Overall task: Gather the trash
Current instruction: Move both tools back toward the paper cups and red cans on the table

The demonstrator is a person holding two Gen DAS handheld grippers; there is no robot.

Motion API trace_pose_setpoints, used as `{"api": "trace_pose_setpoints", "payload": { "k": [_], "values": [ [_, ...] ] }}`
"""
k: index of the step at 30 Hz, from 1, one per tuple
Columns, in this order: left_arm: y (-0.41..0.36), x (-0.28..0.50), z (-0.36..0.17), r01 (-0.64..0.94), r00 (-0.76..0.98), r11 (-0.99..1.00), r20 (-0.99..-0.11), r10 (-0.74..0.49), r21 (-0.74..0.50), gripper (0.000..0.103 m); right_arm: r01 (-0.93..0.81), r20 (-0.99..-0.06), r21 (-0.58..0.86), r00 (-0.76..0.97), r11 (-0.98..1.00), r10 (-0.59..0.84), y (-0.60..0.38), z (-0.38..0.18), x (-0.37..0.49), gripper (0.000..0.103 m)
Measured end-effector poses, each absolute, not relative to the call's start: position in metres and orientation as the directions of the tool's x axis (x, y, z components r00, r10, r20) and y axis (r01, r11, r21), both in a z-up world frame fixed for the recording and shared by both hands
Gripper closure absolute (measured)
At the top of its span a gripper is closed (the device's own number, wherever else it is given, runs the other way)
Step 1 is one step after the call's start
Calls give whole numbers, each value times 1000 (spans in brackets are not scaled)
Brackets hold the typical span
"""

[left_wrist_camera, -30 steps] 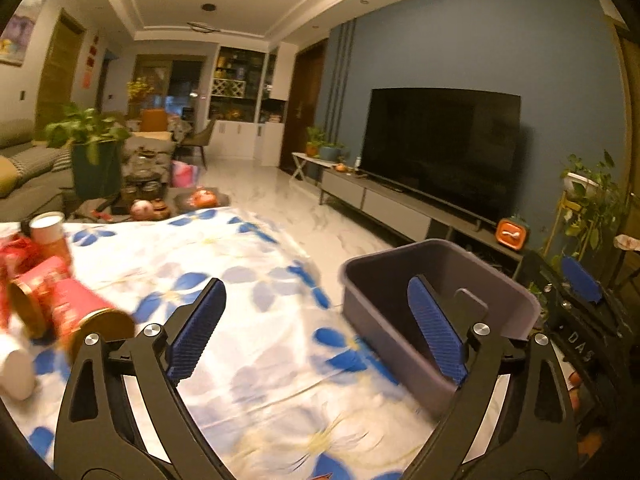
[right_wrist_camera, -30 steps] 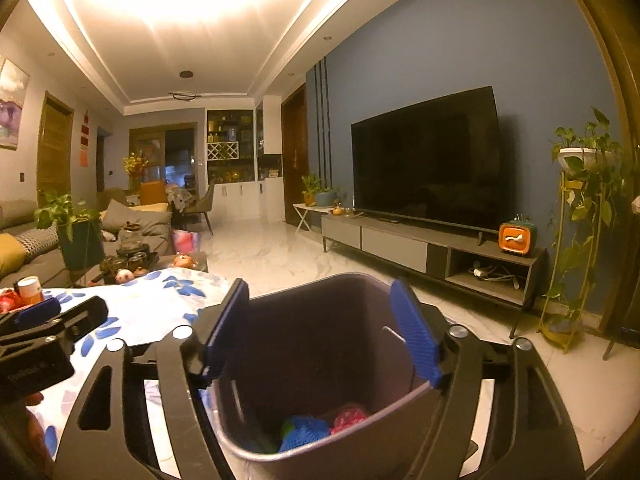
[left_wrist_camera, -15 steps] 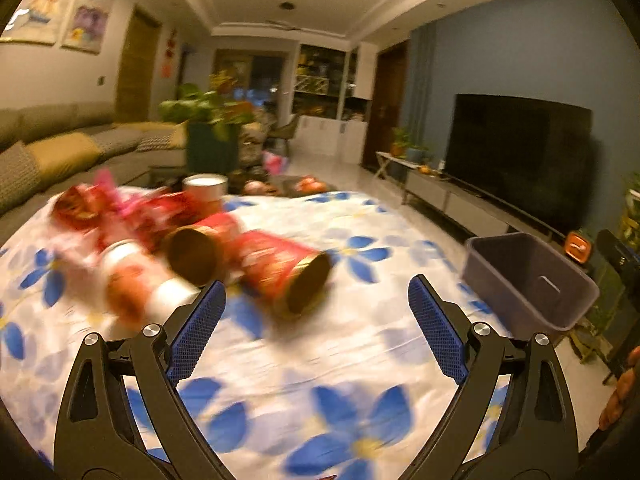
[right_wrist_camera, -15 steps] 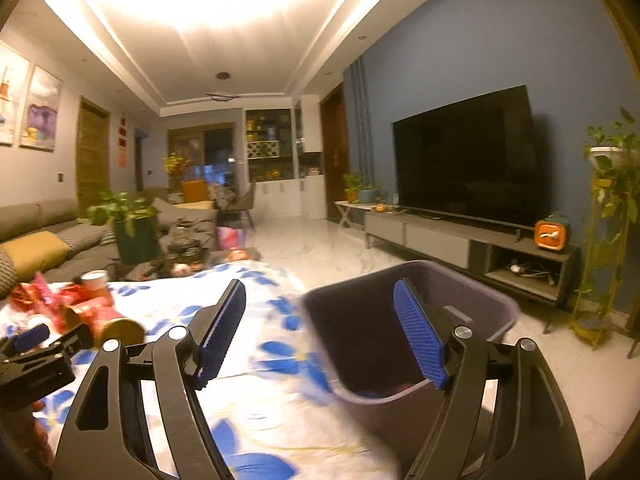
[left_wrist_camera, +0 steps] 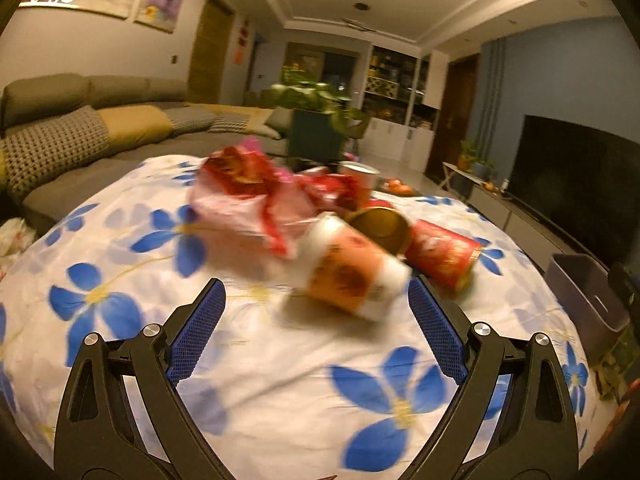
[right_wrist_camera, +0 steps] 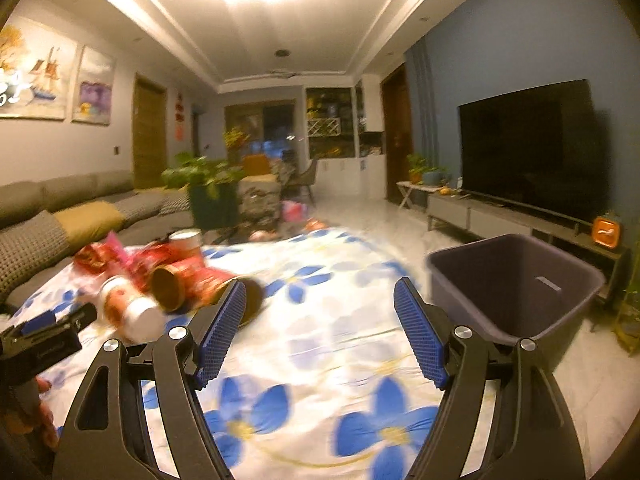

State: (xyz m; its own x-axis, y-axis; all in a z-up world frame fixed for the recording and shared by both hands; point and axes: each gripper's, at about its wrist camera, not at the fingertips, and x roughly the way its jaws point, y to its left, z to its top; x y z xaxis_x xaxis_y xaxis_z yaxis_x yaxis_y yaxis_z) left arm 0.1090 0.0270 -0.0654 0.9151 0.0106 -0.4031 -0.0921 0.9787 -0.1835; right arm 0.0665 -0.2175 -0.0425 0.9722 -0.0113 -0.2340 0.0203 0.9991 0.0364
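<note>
A heap of trash lies on the flowered tablecloth (left_wrist_camera: 280, 360): a white-and-orange cup (left_wrist_camera: 352, 272) on its side, a red can (left_wrist_camera: 444, 254), a gold-mouthed can (left_wrist_camera: 380, 226), and crumpled red-and-pink wrappers (left_wrist_camera: 256, 192). My left gripper (left_wrist_camera: 316, 332) is open, just short of the orange cup, with nothing between its blue pads. My right gripper (right_wrist_camera: 320, 332) is open and empty over the cloth. To its left sits the same heap, led by the cup (right_wrist_camera: 132, 308) and a can (right_wrist_camera: 180, 284). The grey bin (right_wrist_camera: 516, 284) stands at the table's right edge, also seen as the bin (left_wrist_camera: 588, 296).
A grey sofa (left_wrist_camera: 80, 128) with cushions runs along the left. A potted plant (left_wrist_camera: 316, 120) stands beyond the table. The TV (right_wrist_camera: 532, 148) and low console line the blue wall on the right. A hand (right_wrist_camera: 36, 412) holds the left gripper at the lower left.
Both grippers have swung left, away from the bin and toward the heap of trash. The left one has closed in on the orange cup. Both stayed open.
</note>
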Motion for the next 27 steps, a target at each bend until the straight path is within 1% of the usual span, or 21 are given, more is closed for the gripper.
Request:
{"api": "trace_pose_setpoints", "payload": {
  "k": [5, 9, 17, 19, 22, 24, 25, 27],
  "values": [
    [59, 102, -67, -143, 912, 968, -406, 49, -204, 12, -51, -265, 18, 963, 999, 53, -181, -51, 75, 28],
    [71, 103, -67, -140, 912, 968, -407, 45, -207, 12, -87, -284, -6, 955, 996, 82, -155, -59, 82, 28],
    [69, 132, -67, 0, 906, 977, -414, -90, -211, 12, -75, -293, -28, 954, 997, 64, -147, -62, 91, 28],
    [70, 144, -67, 49, 894, 973, -424, -144, -227, 14, -66, -297, -26, 953, 997, 56, -149, -62, 97, 28],
    [70, 162, -70, 112, 867, 961, -447, -220, -254, 22, -53, -304, -22, 952, 998, 44, -153, -63, 104, 28],
    [70, 174, -75, 151, 839, 952, -475, -266, -268, 30, -49, -305, -17, 952, 999, 41, -155, -64, 107, 28],
    [70, 180, -78, 169, 822, 944, -489, -293, -282, 32, -47, -306, -16, 951, 999, 40, -156, -64, 110, 28],
    [70, 189, -80, 218, 790, 923, -499, -358, -317, 41, -44, -313, -13, 949, 999, 37, -157, -66, 115, 28]
  ]
}}
